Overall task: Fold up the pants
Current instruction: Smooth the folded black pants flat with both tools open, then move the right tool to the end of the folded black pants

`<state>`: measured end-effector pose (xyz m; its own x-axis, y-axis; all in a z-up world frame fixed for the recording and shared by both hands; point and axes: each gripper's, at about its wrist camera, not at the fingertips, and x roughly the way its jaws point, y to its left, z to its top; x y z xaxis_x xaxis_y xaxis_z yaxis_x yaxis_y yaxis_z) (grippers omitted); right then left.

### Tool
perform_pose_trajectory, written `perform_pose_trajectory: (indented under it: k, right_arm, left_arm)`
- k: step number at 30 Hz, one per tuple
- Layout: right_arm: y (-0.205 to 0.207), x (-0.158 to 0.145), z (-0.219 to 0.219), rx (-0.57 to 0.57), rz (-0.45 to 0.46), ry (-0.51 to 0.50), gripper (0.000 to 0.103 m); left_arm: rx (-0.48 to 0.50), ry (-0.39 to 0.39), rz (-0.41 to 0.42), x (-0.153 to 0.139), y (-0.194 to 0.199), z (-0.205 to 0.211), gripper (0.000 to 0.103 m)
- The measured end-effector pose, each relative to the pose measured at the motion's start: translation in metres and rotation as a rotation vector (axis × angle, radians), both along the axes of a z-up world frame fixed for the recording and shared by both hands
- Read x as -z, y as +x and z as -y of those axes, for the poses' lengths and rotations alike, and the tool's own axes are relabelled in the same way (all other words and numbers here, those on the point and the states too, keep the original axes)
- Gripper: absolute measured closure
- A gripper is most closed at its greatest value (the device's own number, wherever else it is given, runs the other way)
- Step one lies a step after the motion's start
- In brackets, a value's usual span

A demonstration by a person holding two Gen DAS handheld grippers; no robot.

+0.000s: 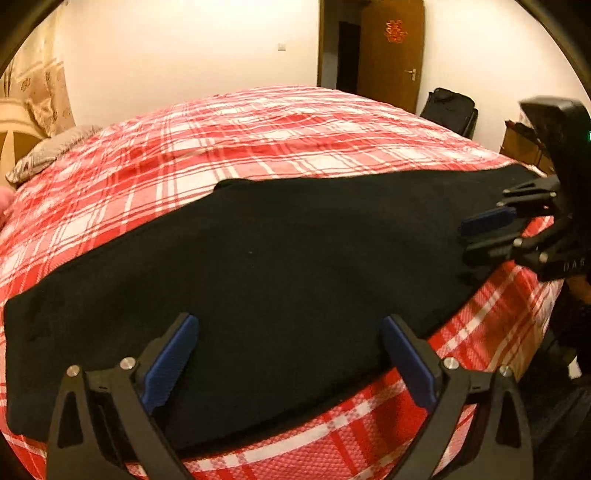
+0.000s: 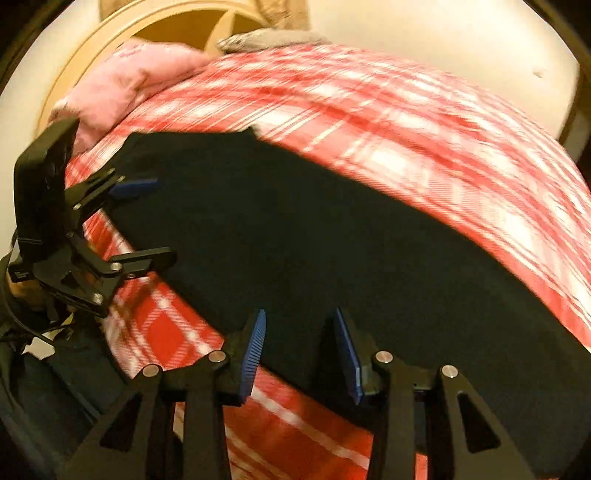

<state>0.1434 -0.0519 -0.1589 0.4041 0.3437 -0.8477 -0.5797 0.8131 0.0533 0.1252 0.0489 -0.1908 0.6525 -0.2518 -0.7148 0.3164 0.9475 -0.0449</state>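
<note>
Black pants [image 1: 258,280] lie flat in a long band on a red and white plaid bed [image 1: 258,129]. My left gripper [image 1: 290,325] is open wide, its blue pads over the pants' near edge. It also shows in the right wrist view [image 2: 155,218] at the pants' left end, open. My right gripper [image 2: 299,325] is open, jaws partly spread over the near edge of the pants [image 2: 314,240]. In the left wrist view the right gripper [image 1: 476,236] sits at the pants' right end, open. Neither holds cloth.
A pink blanket [image 2: 122,74] and a grey pillow [image 1: 48,151] lie at the head of the bed by a wooden headboard [image 2: 177,22]. A brown door [image 1: 391,51] and a black bag [image 1: 448,110] stand beyond the bed. The right wrist view is motion-blurred.
</note>
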Motion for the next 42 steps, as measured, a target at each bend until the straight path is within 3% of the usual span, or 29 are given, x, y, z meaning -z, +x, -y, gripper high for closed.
perform_pose_trajectory:
  k: [4, 8, 11, 14, 27, 36, 42]
  right_arm:
    - [0.008, -0.012, 0.047, 0.148, 0.058, -0.031, 0.051]
    - [0.013, -0.02, 0.088, 0.271, 0.113, -0.095, 0.051]
    - [0.015, -0.017, 0.113, 0.353, 0.122, -0.132, 0.051]
    - [0.018, -0.002, 0.134, 0.403, 0.071, -0.16, 0.051]
    - [0.001, 0.018, 0.153, 0.402, 0.079, -0.078, 0.046]
    - [-0.002, 0.018, 0.154, 0.408, 0.088, -0.07, 0.045]
    - [-0.005, 0.02, 0.153, 0.4, 0.103, -0.072, 0.045]
  left_arm:
    - [-0.008, -0.036, -0.026, -0.006, 0.005, 0.002, 0.002]
    - [-0.014, -0.024, -0.045, -0.006, 0.011, 0.009, 0.002]
    - [-0.017, 0.001, -0.054, -0.003, 0.012, 0.012, 0.002]
    - [-0.012, 0.032, -0.057, -0.002, 0.011, 0.016, 0.0]
    - [-0.005, 0.066, -0.082, -0.007, 0.013, 0.026, 0.0]
    - [0.068, 0.081, -0.044, -0.023, 0.022, 0.057, 0.0]
    - [0.092, 0.093, -0.079, -0.008, 0.035, 0.074, 0.0]
